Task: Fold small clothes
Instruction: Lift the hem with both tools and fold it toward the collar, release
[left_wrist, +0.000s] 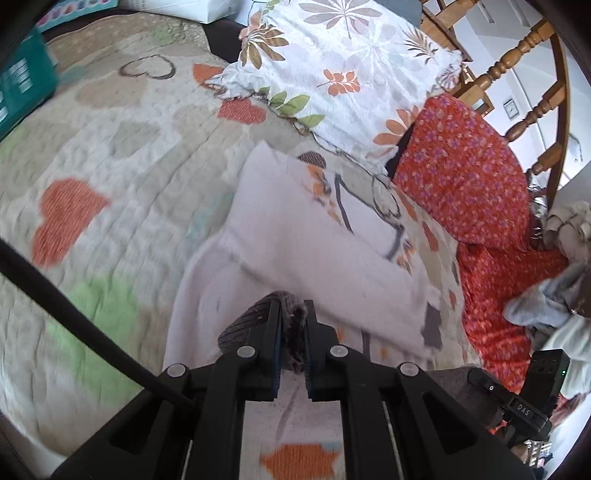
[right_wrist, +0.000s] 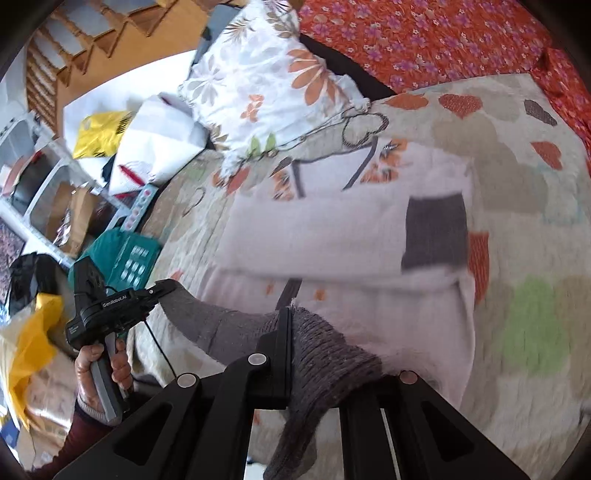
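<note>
garment: small white sweater (right_wrist: 332, 229) with grey ribbed trim and a grey patch, lying partly doubled over on the bed quilt (left_wrist: 110, 155); its grey hem (right_wrist: 325, 354) is lifted off the quilt.
left hand-held gripper (left_wrist: 293, 325): pressed together, pinching one end of the grey hem. you hold it by the handle, seen in the right wrist view.
right hand-held gripper (right_wrist: 291, 328): pressed together, pinching the other end of the hem, which drapes over one finger.
reason for hold: you grip the hem at two points well apart, so the edge stays taut and level; judged, this lets you carry the lower part over the body in one even fold.
step in hand: judged, a hem-to-top fold, not yet laid down.
surface: soft quilt with heart pattern; it gives no firm backing, so expect creases.
room: floral pillow (left_wrist: 332, 66) and red flowered cloth (left_wrist: 465, 170) beyond the garment; wooden stair rail (left_wrist: 524, 48) behind; teal box (right_wrist: 129, 258) at the bed edge.
</note>
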